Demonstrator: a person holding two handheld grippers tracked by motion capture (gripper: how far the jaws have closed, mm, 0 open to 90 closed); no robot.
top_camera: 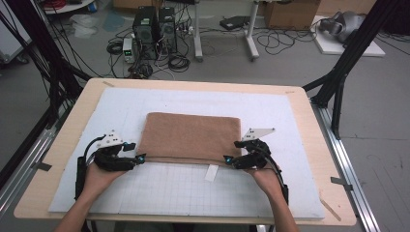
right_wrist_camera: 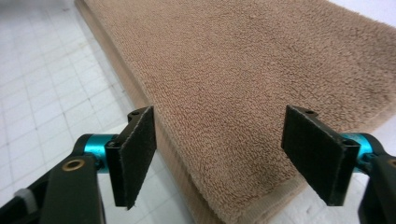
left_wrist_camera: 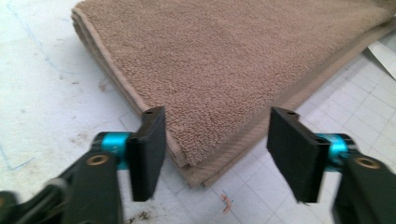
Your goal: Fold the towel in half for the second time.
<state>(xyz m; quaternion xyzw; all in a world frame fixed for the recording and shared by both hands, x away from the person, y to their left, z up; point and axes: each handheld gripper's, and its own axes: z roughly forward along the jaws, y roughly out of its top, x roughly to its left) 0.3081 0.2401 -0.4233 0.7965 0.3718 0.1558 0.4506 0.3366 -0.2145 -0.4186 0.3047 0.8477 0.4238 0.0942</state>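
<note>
Folded brown towel (top_camera: 191, 136) is lying flat on the surface, its near corners sitting between the wide, empty jaws of left gripper (top_camera: 141, 158) and right gripper (top_camera: 227, 159); soft, light, floppy, likely best pinched through all layers at those corners.

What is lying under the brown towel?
The towel lies folded on the white gridded mat. A white tag sticks out at its near edge. Anything beneath is covered.

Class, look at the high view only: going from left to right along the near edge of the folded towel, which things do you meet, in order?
left gripper → brown towel → white tag → right gripper
</note>
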